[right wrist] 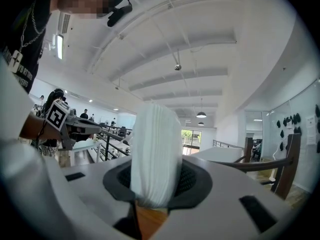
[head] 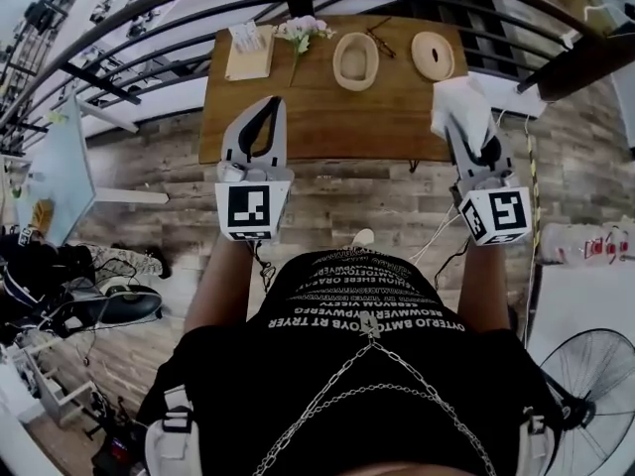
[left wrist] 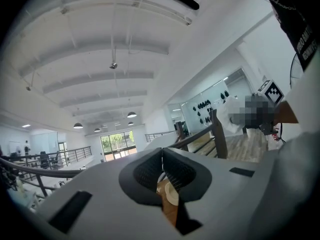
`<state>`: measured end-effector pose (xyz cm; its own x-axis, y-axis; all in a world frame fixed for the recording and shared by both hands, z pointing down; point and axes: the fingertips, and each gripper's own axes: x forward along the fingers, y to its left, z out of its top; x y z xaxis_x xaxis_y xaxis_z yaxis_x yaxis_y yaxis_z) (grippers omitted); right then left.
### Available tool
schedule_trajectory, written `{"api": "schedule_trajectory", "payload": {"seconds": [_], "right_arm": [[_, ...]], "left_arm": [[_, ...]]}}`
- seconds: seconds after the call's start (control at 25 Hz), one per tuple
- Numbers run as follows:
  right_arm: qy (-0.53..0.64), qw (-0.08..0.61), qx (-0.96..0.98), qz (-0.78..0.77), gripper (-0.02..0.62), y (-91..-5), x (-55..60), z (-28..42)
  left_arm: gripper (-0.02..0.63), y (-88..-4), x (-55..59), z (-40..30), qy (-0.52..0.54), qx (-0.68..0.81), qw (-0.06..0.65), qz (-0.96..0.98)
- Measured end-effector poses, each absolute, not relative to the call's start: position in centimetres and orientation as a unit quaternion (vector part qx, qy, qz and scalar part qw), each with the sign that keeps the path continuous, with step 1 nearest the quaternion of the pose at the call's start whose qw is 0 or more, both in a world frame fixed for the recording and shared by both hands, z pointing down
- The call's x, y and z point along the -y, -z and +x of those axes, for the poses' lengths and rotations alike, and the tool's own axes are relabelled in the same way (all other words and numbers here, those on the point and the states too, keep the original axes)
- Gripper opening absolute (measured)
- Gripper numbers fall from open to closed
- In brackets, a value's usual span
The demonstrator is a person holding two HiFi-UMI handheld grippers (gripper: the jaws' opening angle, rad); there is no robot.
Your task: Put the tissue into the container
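My right gripper (head: 462, 119) is shut on a folded white tissue stack (head: 457, 100), held above the near right edge of the wooden table (head: 308, 117). In the right gripper view the tissue (right wrist: 156, 154) stands upright between the dark pads (right wrist: 189, 180). The oval wooden container (head: 355, 60) sits open at the table's far middle, its lid (head: 433, 55) lying to its right. My left gripper (head: 272, 105) hovers over the table's near left, shut with nothing in it. In the left gripper view its pads (left wrist: 145, 171) meet, and a sliver of the container (left wrist: 172, 194) shows below.
A wooden tray (head: 250, 54) with tissues and a small flower bunch (head: 305, 32) lie at the table's far left. A dark railing (head: 149, 28) curves behind the table. A fan (head: 587, 385) stands at the lower right, a white table (head: 55, 172) at the left.
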<state>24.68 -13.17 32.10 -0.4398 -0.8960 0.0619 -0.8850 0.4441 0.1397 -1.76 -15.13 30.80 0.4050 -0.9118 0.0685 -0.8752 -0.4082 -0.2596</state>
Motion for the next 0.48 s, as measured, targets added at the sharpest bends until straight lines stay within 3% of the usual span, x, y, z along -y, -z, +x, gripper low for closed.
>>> {"api": "schedule_trajectory", "payload": {"seconds": [0.48], "right_arm": [[0.029, 0.061, 0.857, 0.51, 0.129, -32.9, 16.1, 28.3]], "left_arm": [[0.029, -31.9, 16.5, 0.9, 0.116, -0.555, 0.082, -0.82]]}}
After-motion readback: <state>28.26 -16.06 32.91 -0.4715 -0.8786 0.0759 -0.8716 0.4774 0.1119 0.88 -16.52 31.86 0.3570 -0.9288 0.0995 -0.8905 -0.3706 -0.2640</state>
